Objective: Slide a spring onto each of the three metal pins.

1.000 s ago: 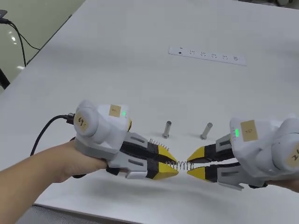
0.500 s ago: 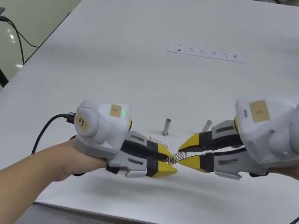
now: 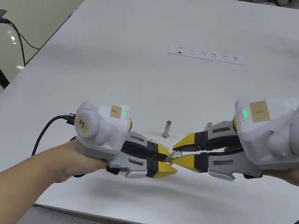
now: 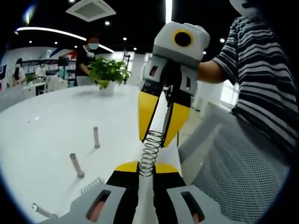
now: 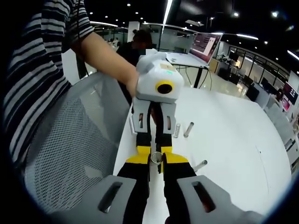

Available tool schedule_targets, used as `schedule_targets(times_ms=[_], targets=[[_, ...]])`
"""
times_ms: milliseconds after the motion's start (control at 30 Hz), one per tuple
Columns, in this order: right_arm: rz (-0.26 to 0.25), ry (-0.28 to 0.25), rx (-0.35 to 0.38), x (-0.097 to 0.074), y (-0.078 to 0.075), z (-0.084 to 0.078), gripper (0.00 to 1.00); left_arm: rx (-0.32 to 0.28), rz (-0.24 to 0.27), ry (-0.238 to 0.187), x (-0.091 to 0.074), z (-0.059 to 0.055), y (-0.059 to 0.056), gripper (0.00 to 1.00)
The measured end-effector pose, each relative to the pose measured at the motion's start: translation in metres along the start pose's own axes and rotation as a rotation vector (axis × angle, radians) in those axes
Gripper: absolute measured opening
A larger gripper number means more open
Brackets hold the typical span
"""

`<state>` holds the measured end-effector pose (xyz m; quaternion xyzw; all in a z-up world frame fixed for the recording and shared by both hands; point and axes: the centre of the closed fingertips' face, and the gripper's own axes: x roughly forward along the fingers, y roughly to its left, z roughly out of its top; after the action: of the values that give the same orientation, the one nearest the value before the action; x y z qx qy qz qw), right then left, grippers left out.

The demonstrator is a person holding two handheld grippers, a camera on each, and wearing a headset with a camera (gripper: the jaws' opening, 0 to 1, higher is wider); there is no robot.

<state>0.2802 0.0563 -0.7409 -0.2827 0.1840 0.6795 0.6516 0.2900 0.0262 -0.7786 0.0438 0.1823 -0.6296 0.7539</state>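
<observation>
Spring [image 4: 149,154] spans my two tools, near the pins [image 3: 166,129] | left gripper [image 4: 140,168] clamped on one end | right gripper [image 4: 159,139] astride the other, whether pinching I cannot tell | if both pull, it may kink or flick away.

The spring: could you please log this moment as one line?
left tool: shut on spring | right tool: shut on its other end
</observation>
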Motion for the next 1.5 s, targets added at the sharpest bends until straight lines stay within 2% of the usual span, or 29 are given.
schedule_targets(times_ms=[400, 1133, 1233, 1500], targets=[[-0.011, -0.044, -0.008, 0.0069, 0.0017, 0.0062, 0.07, 0.004, 0.002, 0.009, -0.002, -0.0011, -0.0022, 0.03], [-0.001, -0.018, -0.044, 0.0063, -0.0001, 0.0074, 0.06, -0.016, 0.021, 0.017, -0.0027, -0.0024, 0.0009, 0.05], [0.002, -0.014, -0.044, 0.0069, 0.0, 0.0074, 0.06, -0.023, 0.023, 0.002, -0.0032, 0.0004, 0.002, 0.08], [-0.006, -0.012, -0.045, 0.0074, -0.0037, 0.007, 0.06, -0.03, 0.033, 0.002, -0.0051, 0.001, 0.0032, 0.14]])
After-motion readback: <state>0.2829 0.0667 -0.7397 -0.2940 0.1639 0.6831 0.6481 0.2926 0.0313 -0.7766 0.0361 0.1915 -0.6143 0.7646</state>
